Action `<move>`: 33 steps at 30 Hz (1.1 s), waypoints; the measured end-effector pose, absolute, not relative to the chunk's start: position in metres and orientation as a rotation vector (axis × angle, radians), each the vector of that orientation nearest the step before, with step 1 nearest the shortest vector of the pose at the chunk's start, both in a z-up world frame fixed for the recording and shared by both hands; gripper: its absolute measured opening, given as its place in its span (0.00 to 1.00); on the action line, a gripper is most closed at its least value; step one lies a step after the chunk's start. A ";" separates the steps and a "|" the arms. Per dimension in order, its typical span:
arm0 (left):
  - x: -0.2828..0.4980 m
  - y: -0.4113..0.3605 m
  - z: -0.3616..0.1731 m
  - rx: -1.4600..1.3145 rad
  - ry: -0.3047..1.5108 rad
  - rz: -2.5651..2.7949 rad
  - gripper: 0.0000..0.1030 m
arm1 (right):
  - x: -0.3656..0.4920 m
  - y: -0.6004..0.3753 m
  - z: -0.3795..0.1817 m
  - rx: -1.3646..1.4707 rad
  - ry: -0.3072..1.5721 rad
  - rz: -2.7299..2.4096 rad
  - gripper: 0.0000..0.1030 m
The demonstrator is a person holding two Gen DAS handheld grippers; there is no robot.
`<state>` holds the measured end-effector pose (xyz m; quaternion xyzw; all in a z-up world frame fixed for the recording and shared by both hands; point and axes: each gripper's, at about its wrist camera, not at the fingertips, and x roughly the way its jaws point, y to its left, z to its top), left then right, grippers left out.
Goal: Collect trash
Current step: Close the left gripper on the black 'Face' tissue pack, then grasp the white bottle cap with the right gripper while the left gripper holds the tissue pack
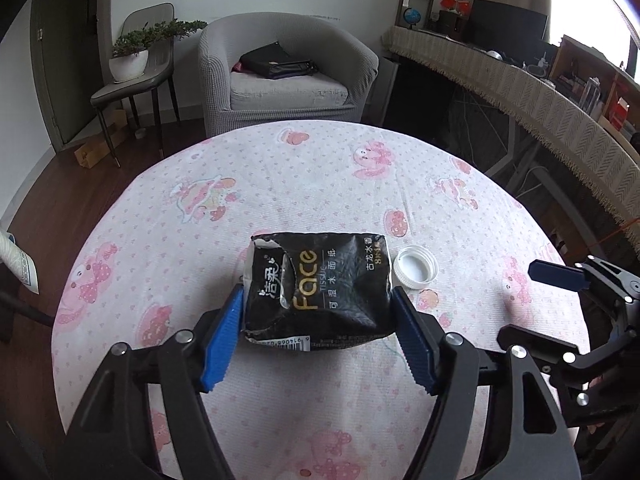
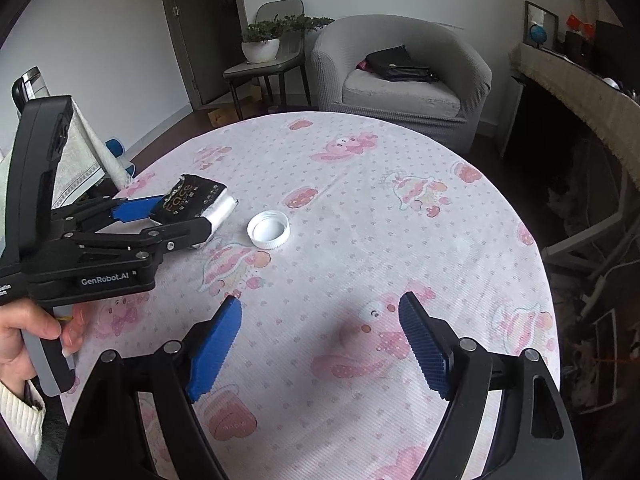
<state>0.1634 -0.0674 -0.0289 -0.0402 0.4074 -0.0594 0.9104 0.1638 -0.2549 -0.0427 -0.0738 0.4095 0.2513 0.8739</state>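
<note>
Left gripper: the black hand-held left gripper (image 1: 318,316) with blue ribbed pads is bracketing a crumpled black plastic tissue packet with gold lettering (image 1: 318,290); both pads are meeting the packet's sides, so it is gripping the packet, probably to lift it away as trash.
Packet: it is sitting between the pads, apparently resting on the round table under a white cloth with pink cartoon prints (image 1: 280,184).
Right gripper: the matching right gripper (image 2: 320,338) is hovering with its jaws wide apart and nothing between them, likely being kept free for the next piece.
Cap: a white ribbed plastic bottle cap (image 1: 416,267) is lying open side up just right of the packet, ahead and left of the right gripper.
Beyond: a grey fabric armchair (image 1: 280,76) is standing past the table's far edge.
</note>
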 end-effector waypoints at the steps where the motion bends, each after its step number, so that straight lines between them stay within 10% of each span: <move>1: 0.161 -0.066 -0.028 -0.083 0.837 -0.124 0.71 | 0.164 -0.253 -0.043 -0.159 0.855 0.522 0.79; 23: 0.131 -0.019 -0.006 -0.130 0.796 -0.129 0.71 | 0.195 -0.210 -0.057 -0.215 0.884 0.489 0.58; 33: 0.118 0.011 0.003 -0.135 0.787 -0.101 0.71 | 0.201 -0.178 -0.054 -0.262 0.871 0.466 0.30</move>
